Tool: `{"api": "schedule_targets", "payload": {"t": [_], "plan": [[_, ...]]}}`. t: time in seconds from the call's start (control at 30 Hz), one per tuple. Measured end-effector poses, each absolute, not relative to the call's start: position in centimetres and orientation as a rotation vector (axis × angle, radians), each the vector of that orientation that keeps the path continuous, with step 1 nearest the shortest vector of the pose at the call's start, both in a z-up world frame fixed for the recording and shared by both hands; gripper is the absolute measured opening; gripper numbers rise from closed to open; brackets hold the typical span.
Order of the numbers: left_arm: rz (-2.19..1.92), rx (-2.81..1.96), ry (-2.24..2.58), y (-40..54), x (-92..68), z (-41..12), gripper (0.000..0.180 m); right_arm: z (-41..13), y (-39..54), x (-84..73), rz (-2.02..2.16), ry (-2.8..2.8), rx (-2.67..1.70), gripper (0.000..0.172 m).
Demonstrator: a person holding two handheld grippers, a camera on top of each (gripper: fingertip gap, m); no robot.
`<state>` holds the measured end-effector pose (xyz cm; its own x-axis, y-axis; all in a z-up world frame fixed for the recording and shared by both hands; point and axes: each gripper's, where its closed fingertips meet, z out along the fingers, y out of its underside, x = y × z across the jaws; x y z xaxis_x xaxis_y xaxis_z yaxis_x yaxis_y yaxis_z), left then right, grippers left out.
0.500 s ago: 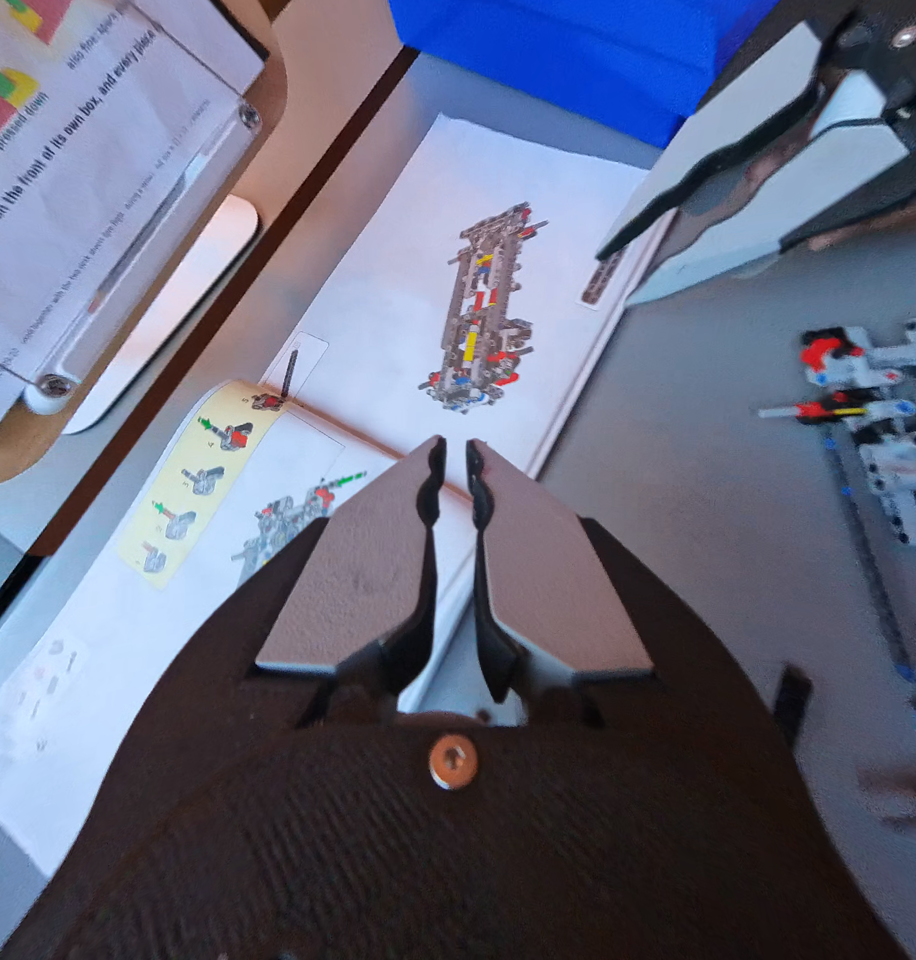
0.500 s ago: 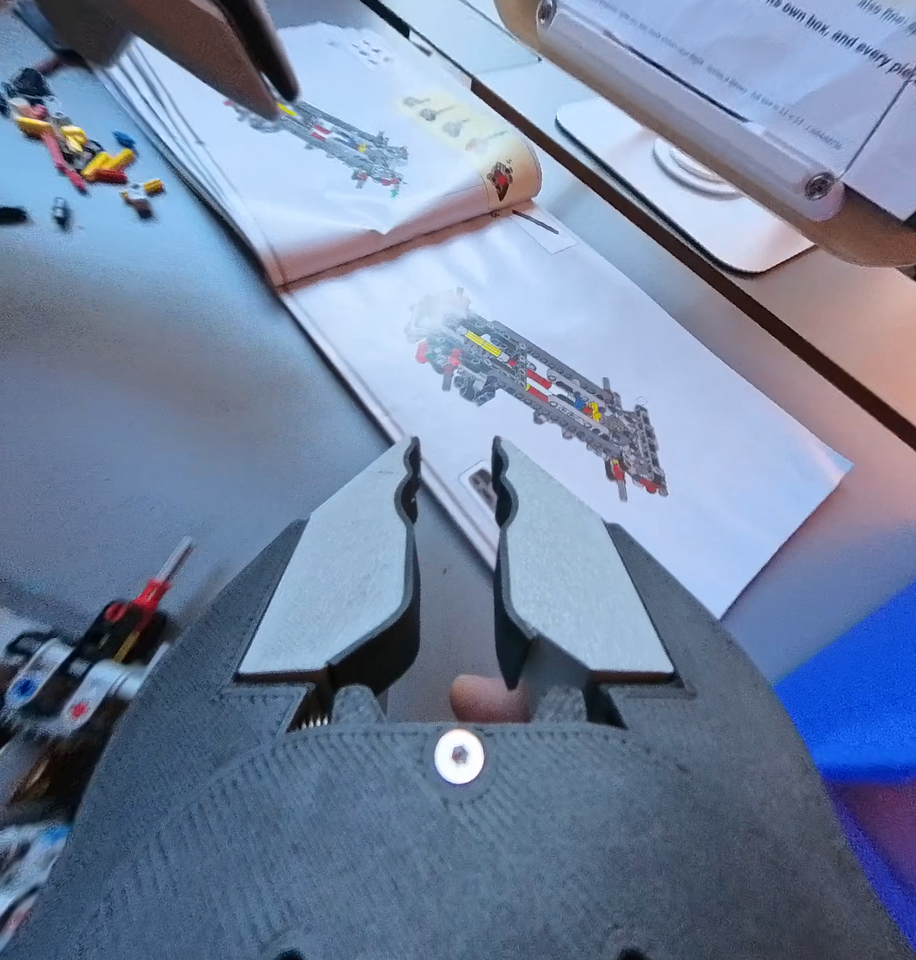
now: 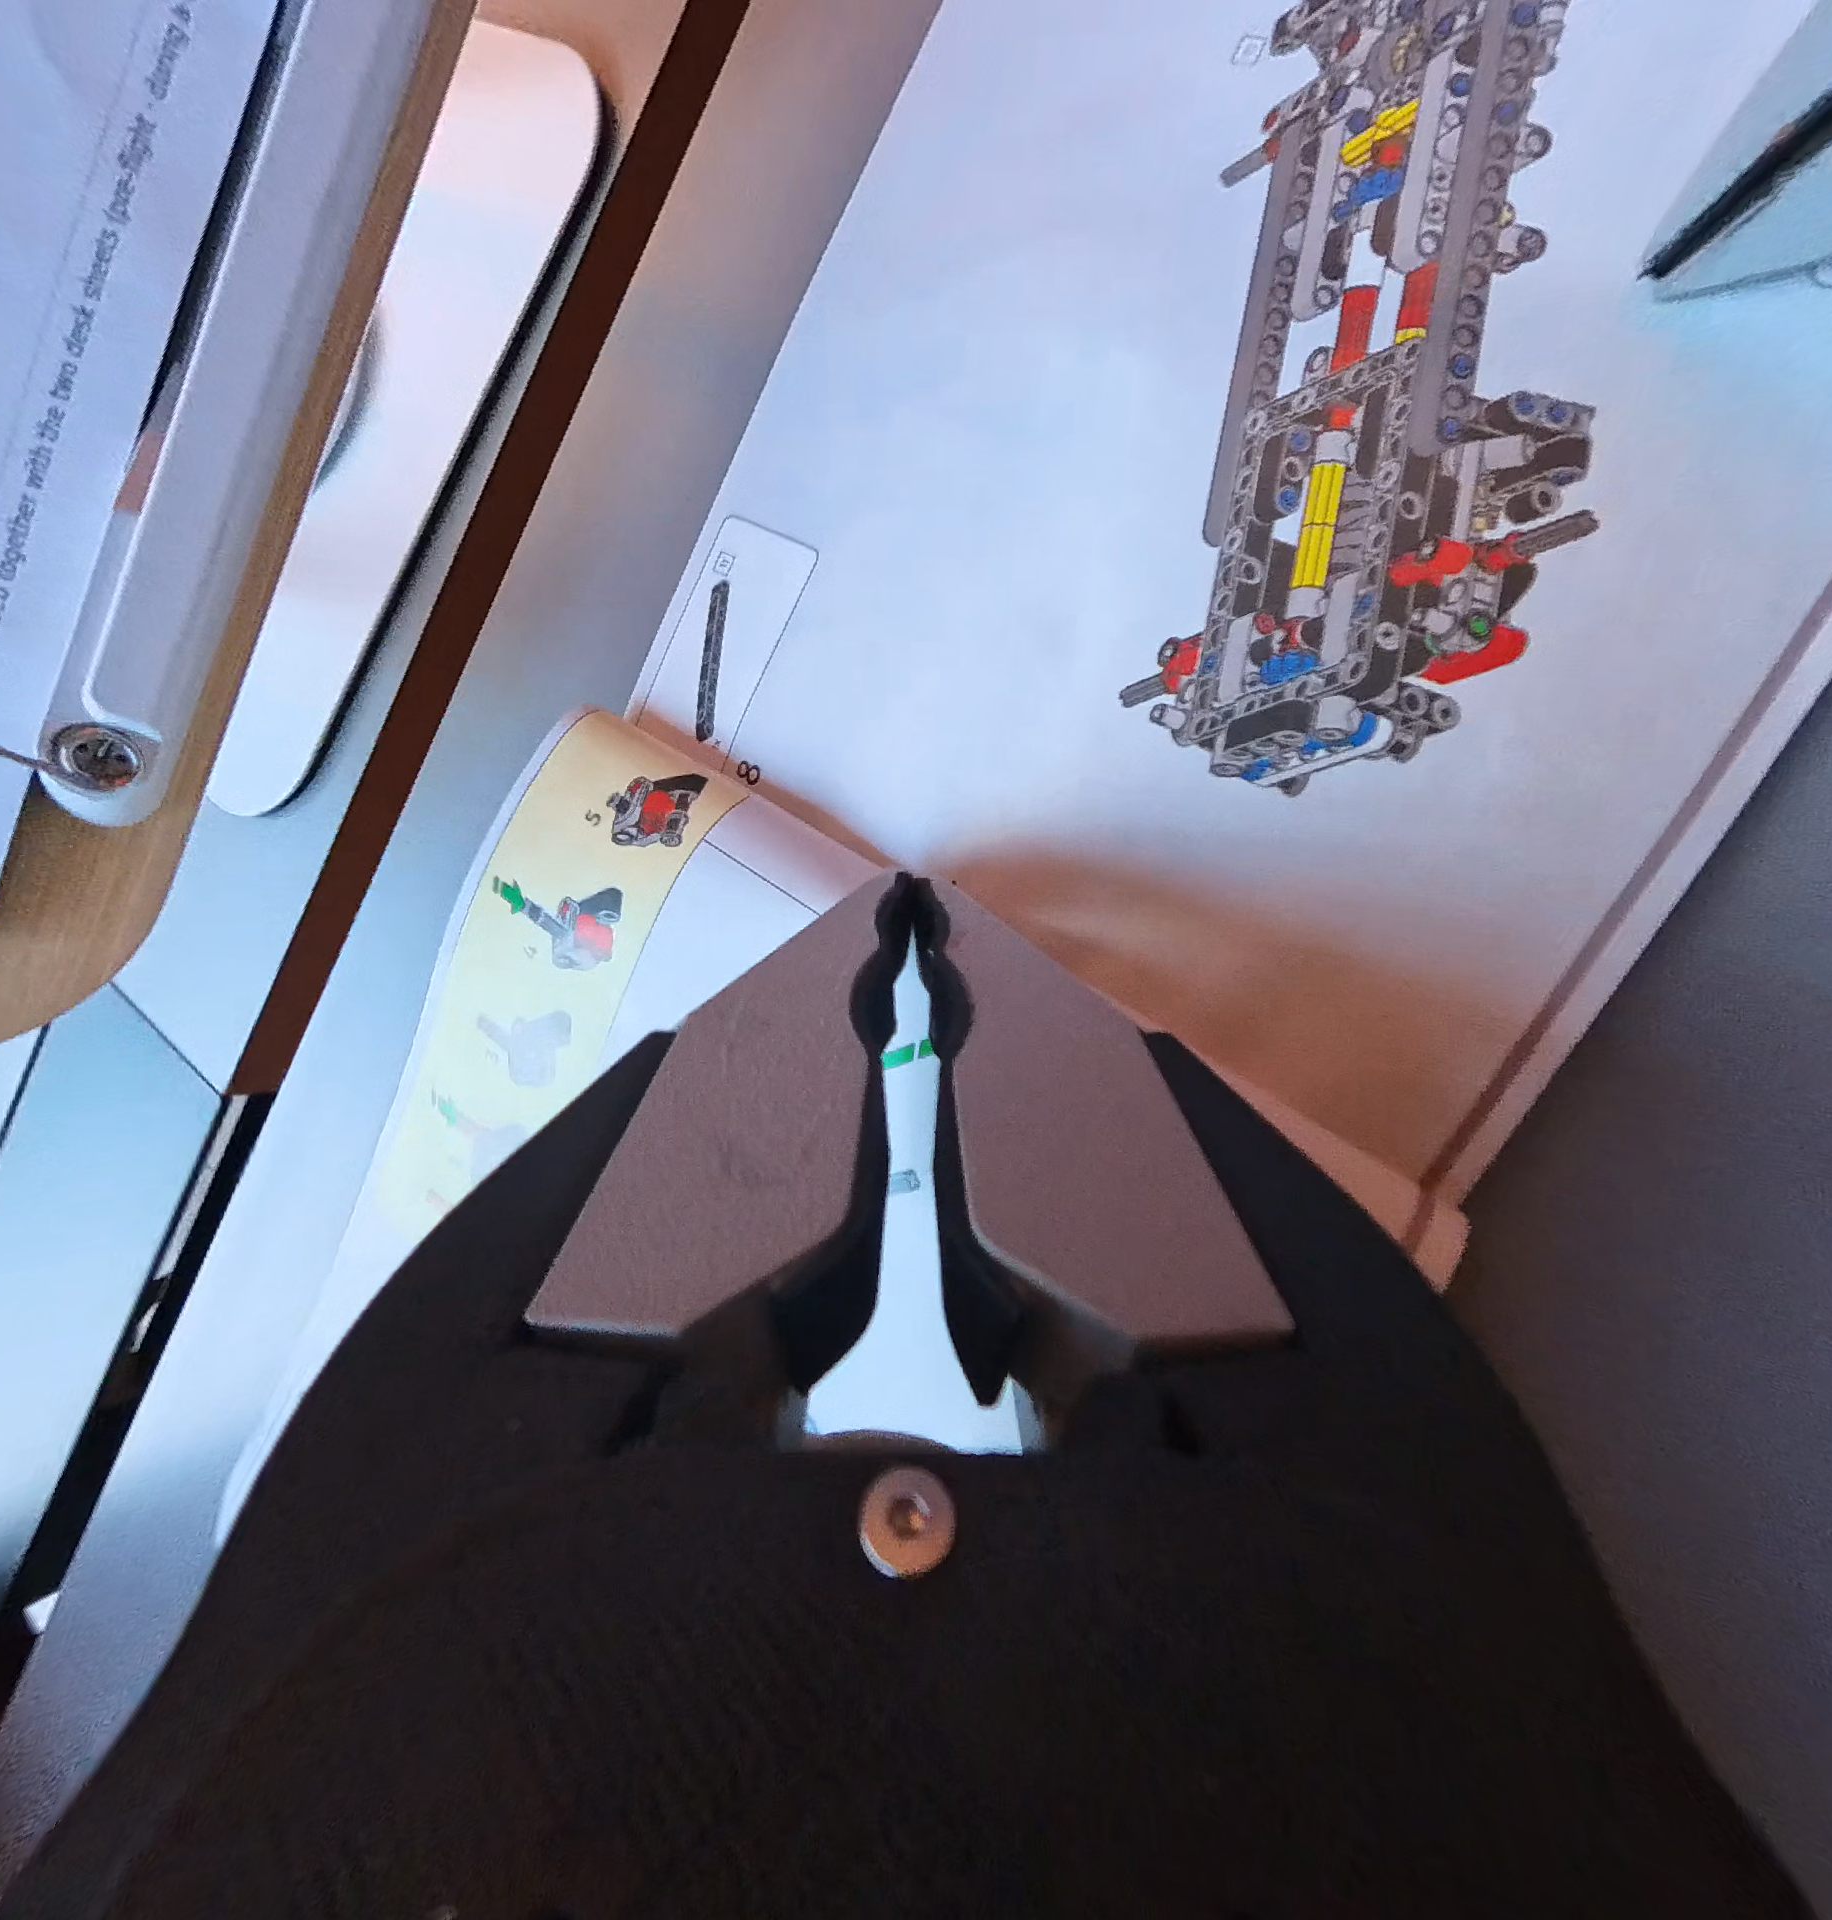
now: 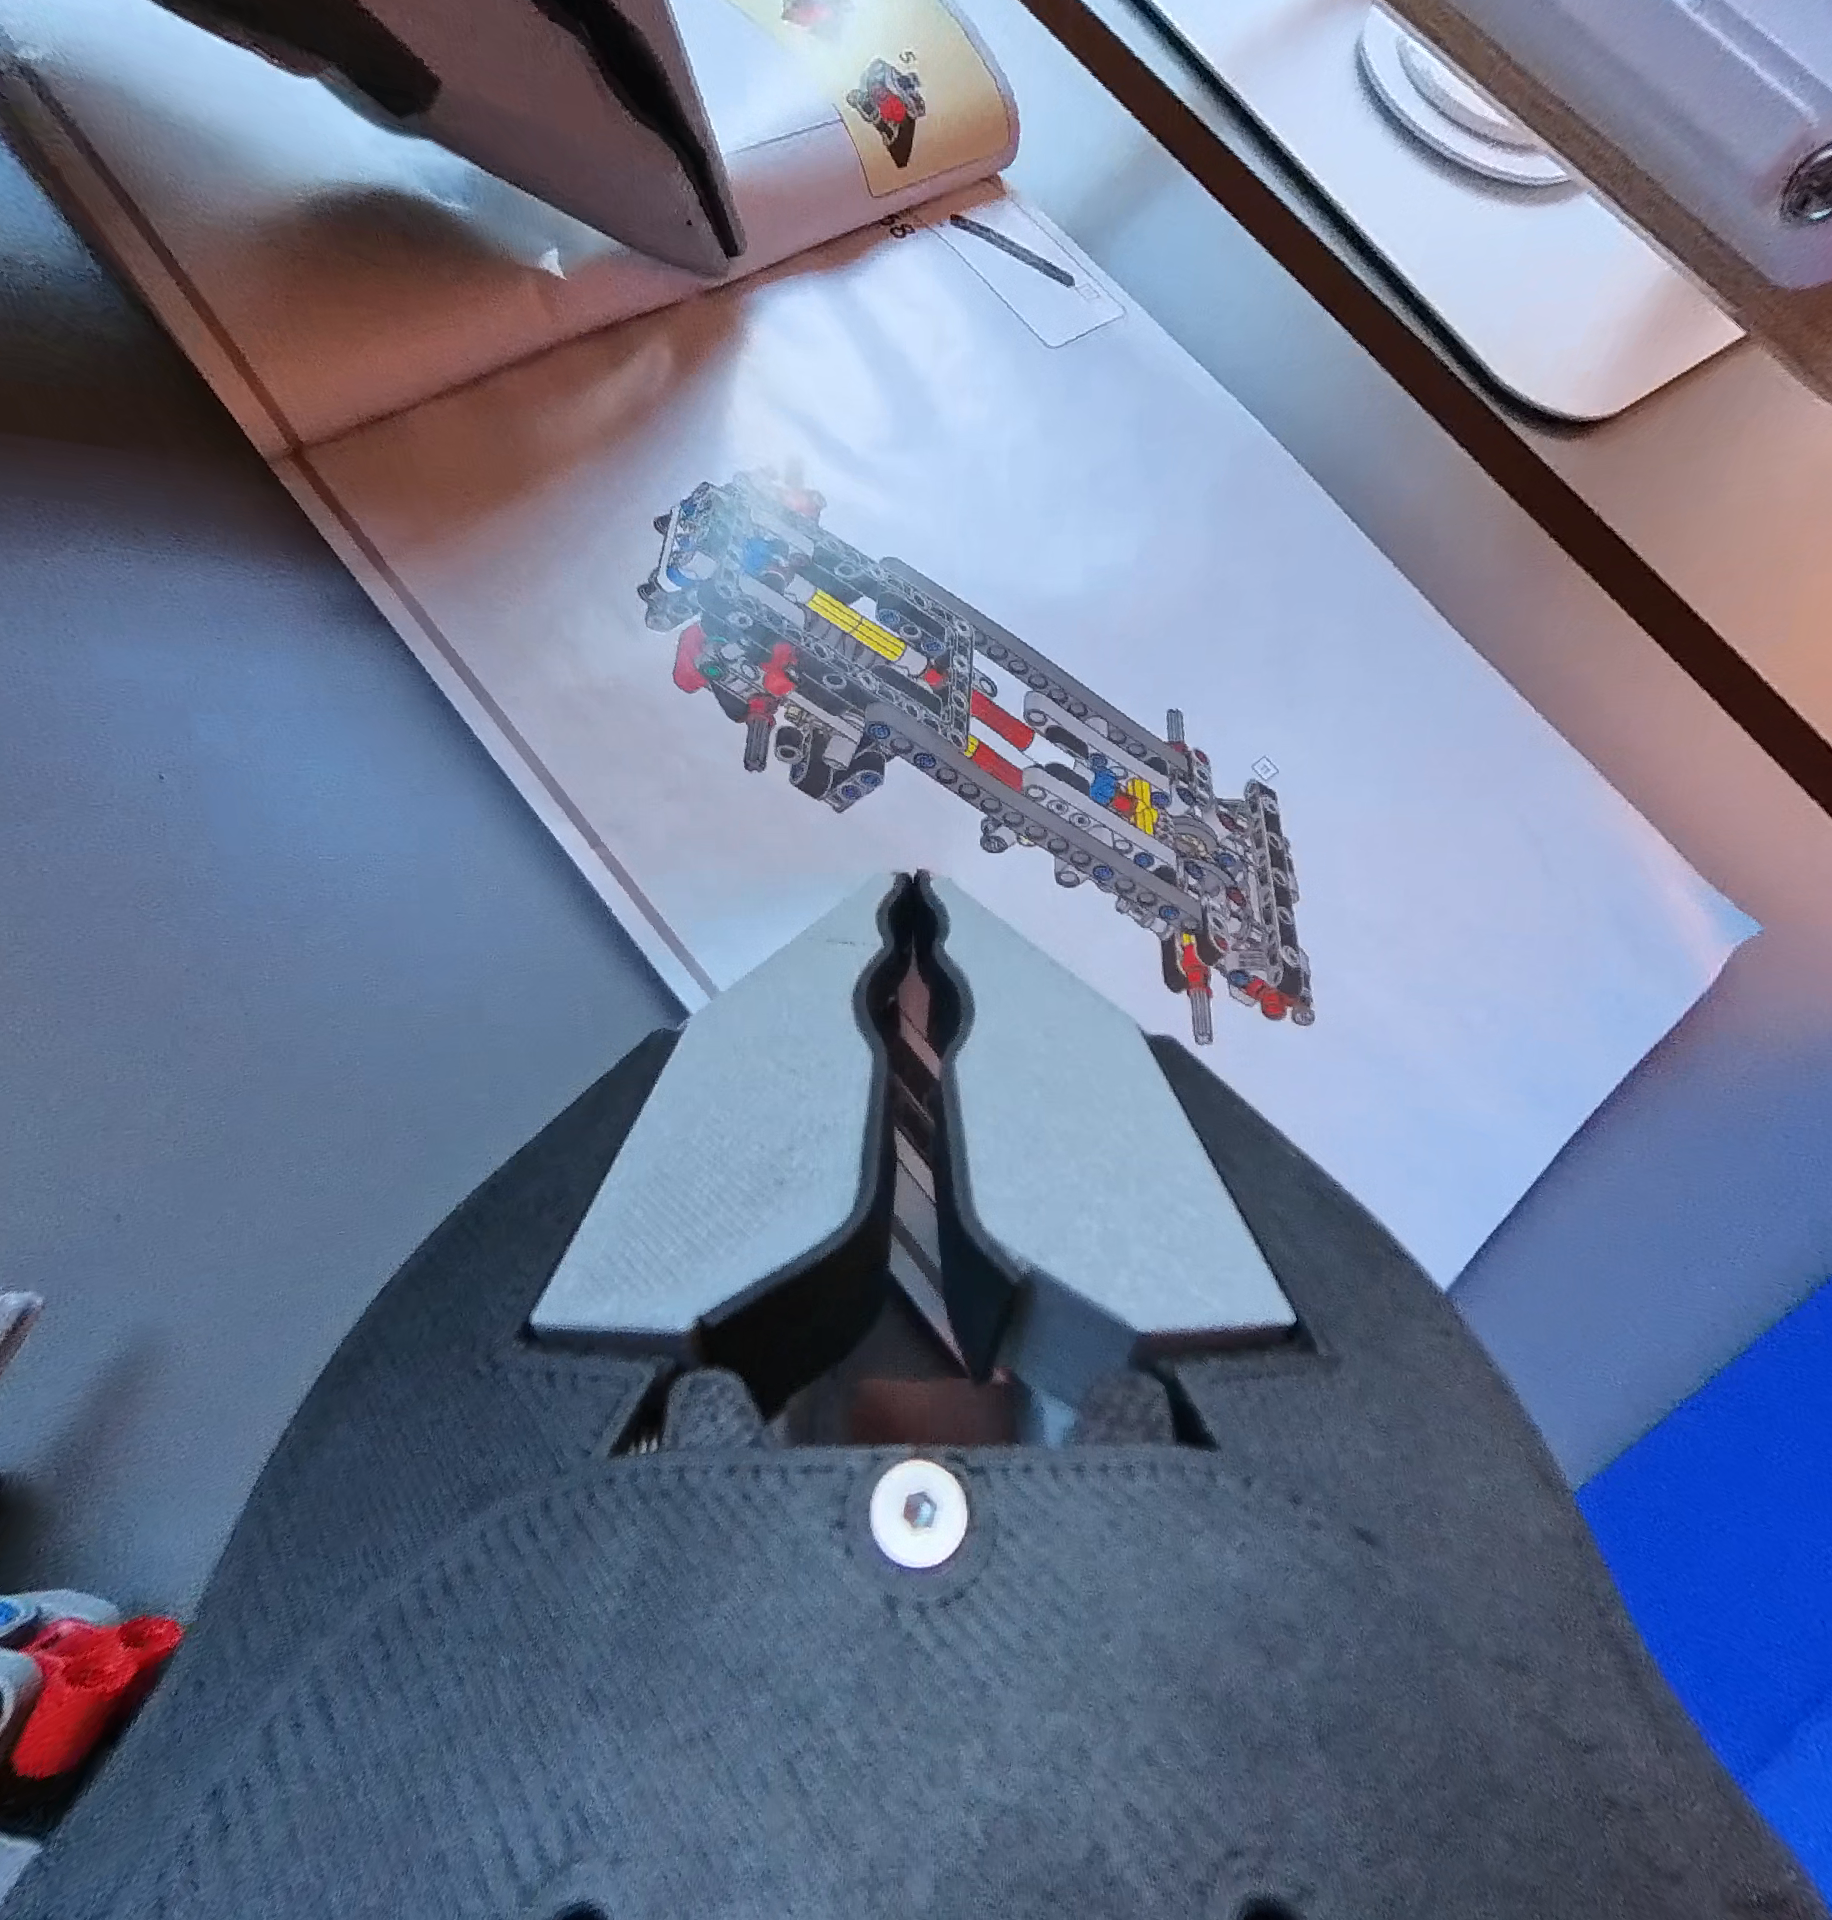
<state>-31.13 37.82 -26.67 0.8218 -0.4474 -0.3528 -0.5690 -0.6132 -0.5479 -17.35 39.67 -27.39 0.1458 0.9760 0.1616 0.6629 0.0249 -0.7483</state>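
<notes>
An open building-instruction booklet [image 3: 995, 416] lies on the grey table. Its right page bears a picture of a long grey frame model [image 3: 1379, 436]. Its left page [image 3: 569, 935], with a yellow strip, curls upward. My left gripper [image 3: 912, 883] is shut, with its tips at the booklet's centre fold and nothing visible between the pads. It also shows in the right wrist view [image 4: 720, 244], tips down at the fold. My right gripper [image 4: 913, 881] is shut with nothing between its pads, low over the near edge of the booklet's right page [image 4: 1099, 520]. One of its fingers [image 3: 1774, 208] shows in the left wrist view.
A white monitor foot [image 4: 1514, 260] and a sign holder with paper [image 3: 60, 364] stand behind the booklet, beyond a dark table edge [image 3: 538, 520]. A blue box [image 4: 1743, 1507] is at the right. A red and grey brick assembly [image 4: 50, 1683] lies at the lower left on the grey table [image 4: 216, 831]. My hands' fingertips stand some 15 centimeters from each other.
Both grippers closed from a narrow gap to fully shut. Both moved closer to the booklet, the left to the centre fold, the right over the right page.
</notes>
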Motion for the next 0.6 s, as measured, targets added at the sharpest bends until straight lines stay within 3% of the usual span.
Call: {"api": "schedule_targets", "payload": {"t": [0.6], "plan": [[0.093,-2.308,0.66,37.42,-31.46,-26.51,0.0,-27.38,39.74,-17.5,0.608,-1.571,-1.74,0.0]]}}
